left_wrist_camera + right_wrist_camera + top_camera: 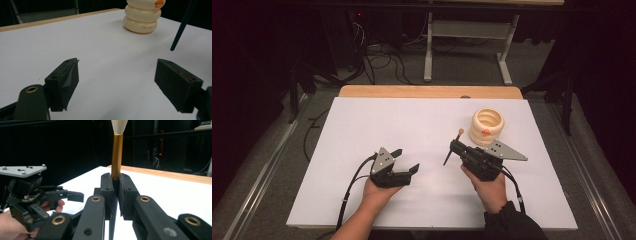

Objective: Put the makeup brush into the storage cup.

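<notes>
So the brush (117, 155) is clamped upright-ish in the right gripper (455, 146), fingers pinched tight on the handle just below the gold ferrule, right of bench (412, 125) centre. Left gripper (404, 161) has its fingers spread wide, holding nothing. Looks like a handover just wrapped up; next is probably dropping the brush into the cream ringed holder (486, 126) just beyond it. Nothing in the way.

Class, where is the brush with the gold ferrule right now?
The gold-ferruled brush is clamped upright in the right claw, just left of the cream ribbed holder in the high view.
</notes>
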